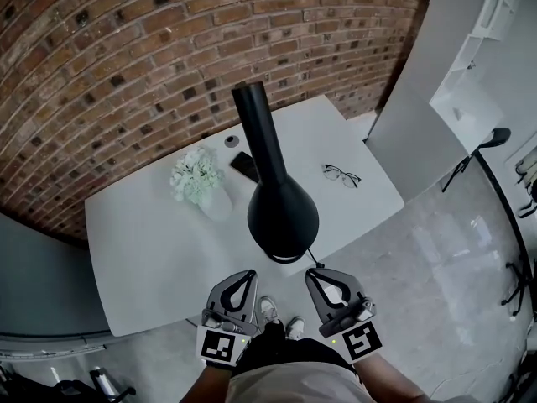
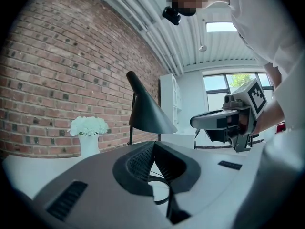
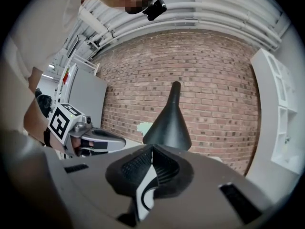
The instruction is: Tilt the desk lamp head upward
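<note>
A curved red brick wall backs a white rectangular tabletop. Near the table's front edge stands the black desk lamp with a cone-shaped head. The head's long axis runs close to vertical: the wide mouth faces down at the table and the narrow neck points up. In the left gripper view the neck leans a little to the left; in the right gripper view the head looks nearly upright.

Behind the lamp lie a flat black rectangular device and a pair of thin-framed glasses, with a white vase of white flowers to the left.

The left gripper and the right gripper hover just off the front edge, either side of the lamp's base and apart from it. Each has its jaws pressed together at the tips, with nothing between them.
</note>
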`<state>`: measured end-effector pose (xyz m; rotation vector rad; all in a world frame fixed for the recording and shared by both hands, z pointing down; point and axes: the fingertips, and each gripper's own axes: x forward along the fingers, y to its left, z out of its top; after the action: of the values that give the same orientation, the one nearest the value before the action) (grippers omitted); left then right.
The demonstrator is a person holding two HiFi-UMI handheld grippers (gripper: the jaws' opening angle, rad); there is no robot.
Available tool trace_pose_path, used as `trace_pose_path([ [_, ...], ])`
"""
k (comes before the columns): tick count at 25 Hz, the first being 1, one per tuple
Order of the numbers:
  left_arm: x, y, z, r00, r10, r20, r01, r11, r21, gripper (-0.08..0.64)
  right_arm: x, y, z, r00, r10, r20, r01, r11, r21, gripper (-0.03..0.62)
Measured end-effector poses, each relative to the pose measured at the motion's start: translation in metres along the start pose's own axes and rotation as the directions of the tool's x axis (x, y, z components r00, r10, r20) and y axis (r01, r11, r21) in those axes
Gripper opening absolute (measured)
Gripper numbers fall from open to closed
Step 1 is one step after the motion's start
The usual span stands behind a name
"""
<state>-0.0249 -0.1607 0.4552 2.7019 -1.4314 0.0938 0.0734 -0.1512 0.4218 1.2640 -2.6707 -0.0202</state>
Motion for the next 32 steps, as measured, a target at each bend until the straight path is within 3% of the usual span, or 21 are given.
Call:
trace_pose_path([
  [6,0.015,0.012,-0.009,1.000,-0.029,-0.012,0.029,0.999,0.013,0.006,0.028,-0.006,-0.013,0.999,-0.046,0.018,0.047,0.997,-0.064,0.017],
  [11,0.022,0.017,-0.015,0.998,-0.053,-0.028,0.054,0.998,0.023,0.006,0.033,-0.005,-0.022,0.993,-0.091,0.071,0.089,0.996,0.032,0.016],
  [18,0.031,0.023,-0.025,0.995,-0.082,-0.061,0.083,0.996,0.020,0.006,0.038,-0.006,-0.047,0.996,-0.083,0.024,0.085,0.994,-0.074,0.017],
  [32,0.041,0.024,-0.029,0.990,-0.114,-0.084,0.116,0.993,0.027,0.006,0.081,-0.029,-0.042,0.989,-0.112,0.100,0.115,0.993,-0.021,0.015],
])
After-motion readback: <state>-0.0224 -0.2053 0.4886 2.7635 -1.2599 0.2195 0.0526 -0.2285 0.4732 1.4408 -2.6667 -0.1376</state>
